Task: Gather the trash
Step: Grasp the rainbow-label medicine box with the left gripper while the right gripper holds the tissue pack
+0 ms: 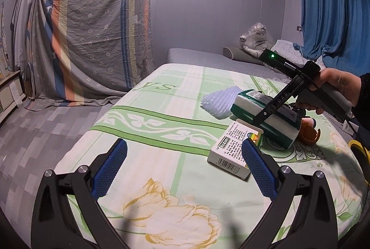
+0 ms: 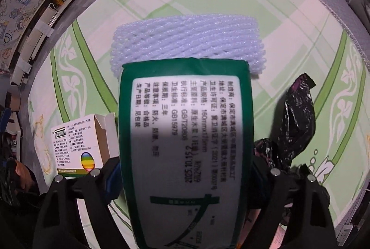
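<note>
My right gripper (image 2: 185, 170) is shut on a green-and-white tissue pack (image 2: 185, 124), held just above the bed; the pack also shows in the left wrist view (image 1: 261, 110) with the gripper (image 1: 266, 113) clamped across it. A white foam fruit net (image 2: 187, 41) lies just beyond the pack. A white medicine box (image 1: 233, 152) with an open flap lies to its left (image 2: 76, 142). My left gripper (image 1: 185, 156) is open and empty above the bed, its right fingertip (image 1: 254, 156) in front of the box. A black plastic bag (image 2: 296, 119) lies to the right of the pack.
The bed has a green floral sheet (image 1: 161, 124). A brown eggshell-like piece (image 1: 308, 132) lies behind the pack. A yellow tape roll (image 1: 358, 149) sits at the bed's right edge. A draped striped sheet (image 1: 92, 29) hangs at the back left. A shelf (image 2: 41, 24) stands beside the bed.
</note>
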Demonstrator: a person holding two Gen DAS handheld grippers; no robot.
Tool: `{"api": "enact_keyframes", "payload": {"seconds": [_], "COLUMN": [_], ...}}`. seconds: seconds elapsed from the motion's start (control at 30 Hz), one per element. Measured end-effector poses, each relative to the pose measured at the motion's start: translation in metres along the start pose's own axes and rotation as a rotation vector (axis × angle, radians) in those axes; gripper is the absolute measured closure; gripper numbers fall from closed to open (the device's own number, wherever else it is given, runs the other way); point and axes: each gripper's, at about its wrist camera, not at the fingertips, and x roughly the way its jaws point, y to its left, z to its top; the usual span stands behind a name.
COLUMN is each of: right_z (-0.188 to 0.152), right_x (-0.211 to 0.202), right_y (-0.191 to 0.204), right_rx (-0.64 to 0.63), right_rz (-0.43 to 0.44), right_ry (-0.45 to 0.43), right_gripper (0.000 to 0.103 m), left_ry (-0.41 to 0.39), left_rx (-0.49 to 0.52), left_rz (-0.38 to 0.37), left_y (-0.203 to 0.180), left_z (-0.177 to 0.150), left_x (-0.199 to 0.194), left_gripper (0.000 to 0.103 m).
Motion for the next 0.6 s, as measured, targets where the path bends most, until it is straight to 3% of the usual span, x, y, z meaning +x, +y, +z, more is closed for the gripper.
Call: {"api": "enact_keyframes", "payload": {"seconds": [0.13,0.33,0.6], "right_z": [-0.013,-0.053,-0.140], "right_x": [-0.024,-0.087,-0.150], "right_y": [-0.010,-0.026,-0.027], "right_rx": [0.071,0.154,0.260], "right_rz": [0.045,0.184,0.369], "right_ry": [-0.083,-0.269,-0.509], "right_gripper": [0.024,0.024,0.024], "left_ry": [0.027,0.086,0.223], "left_rx": [0.039,0.153,0.334], "left_rz": [-0.023,-0.105,-0.392], "left_y": [-0.006,-0.021,-0.044], "left_z": [0.001,0.001,0.006], "left_x": [0.004,0.016,0.058], "left_gripper": [0.008,0.008,0.008]}}
